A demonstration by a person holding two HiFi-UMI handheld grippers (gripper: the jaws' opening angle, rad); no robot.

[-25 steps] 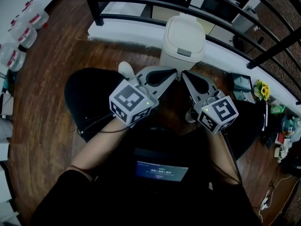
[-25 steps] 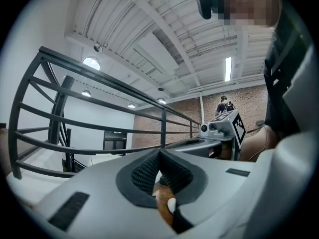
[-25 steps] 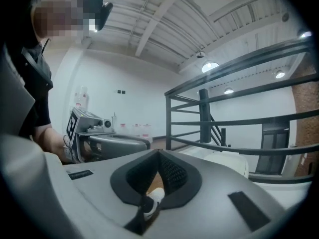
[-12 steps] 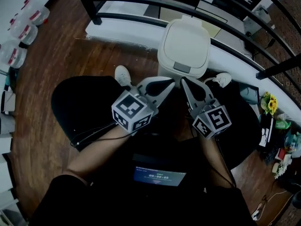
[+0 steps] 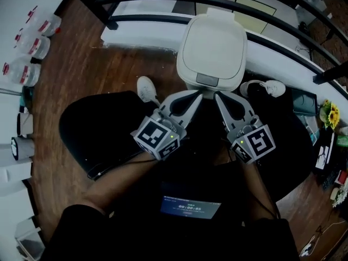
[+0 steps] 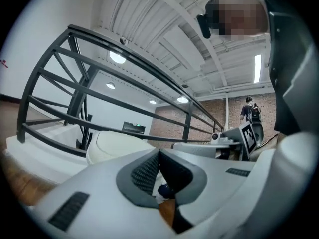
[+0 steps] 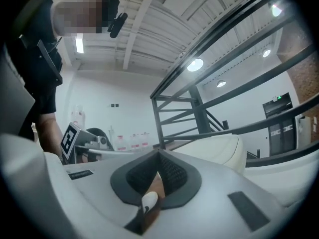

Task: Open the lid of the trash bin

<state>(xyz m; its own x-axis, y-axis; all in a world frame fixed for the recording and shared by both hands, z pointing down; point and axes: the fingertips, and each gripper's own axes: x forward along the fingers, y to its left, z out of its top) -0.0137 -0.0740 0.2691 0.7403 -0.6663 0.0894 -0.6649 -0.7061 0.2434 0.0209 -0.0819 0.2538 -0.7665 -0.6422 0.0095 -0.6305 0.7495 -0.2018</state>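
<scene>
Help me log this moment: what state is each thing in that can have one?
Trash bin lid: down, closed.
Left gripper: jaws together, nothing between them.
Right gripper: jaws together, nothing between them.
Screen at the person's chest: lit.

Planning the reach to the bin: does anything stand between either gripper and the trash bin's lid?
Nothing visible does. The left gripper and right gripper, jaws shut, point at the grey latch of the lid across an open gap. One white shoe lies off to the left, another to the right.
</scene>
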